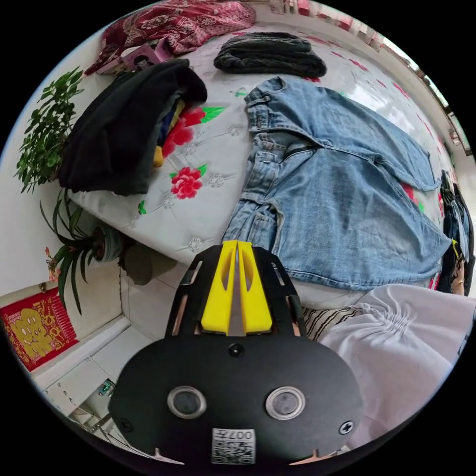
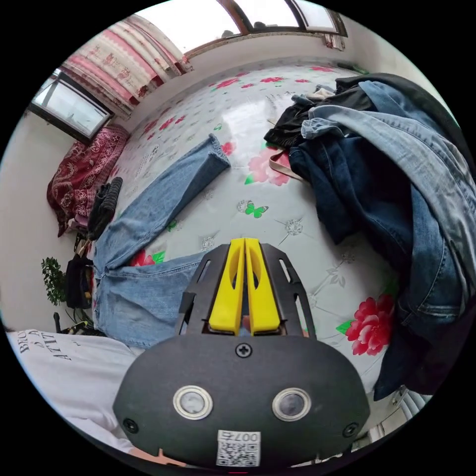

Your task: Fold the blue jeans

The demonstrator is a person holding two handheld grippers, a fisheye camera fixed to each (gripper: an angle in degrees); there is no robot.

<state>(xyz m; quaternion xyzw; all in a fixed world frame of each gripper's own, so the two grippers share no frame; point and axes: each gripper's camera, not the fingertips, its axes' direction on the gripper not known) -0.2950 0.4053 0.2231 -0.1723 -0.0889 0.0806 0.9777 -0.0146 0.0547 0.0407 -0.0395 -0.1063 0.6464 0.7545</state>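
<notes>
Jeans (image 1: 337, 198) spread flat on bed (image 1: 208, 198), centre frame; both grippers' fingers (image 1: 237, 287) (image 2: 244, 292) clenched, empty; next, likely grab a leg hem.

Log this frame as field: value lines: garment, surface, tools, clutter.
garment: blue jeans, light denim, spread flat, legs apart, not yet folded
surface: floral bed cover
left tool: yellow jaws together, nothing between them, near the jeans' waist edge
right tool: yellow jaws together, holding nothing, above the cover beside one jeans leg
clutter: heap of denim clothes on the bed; black garment; folded dark knit; red patterned blanket
off bed: potted plants by the wall
person: white garment at the bed edge
</notes>
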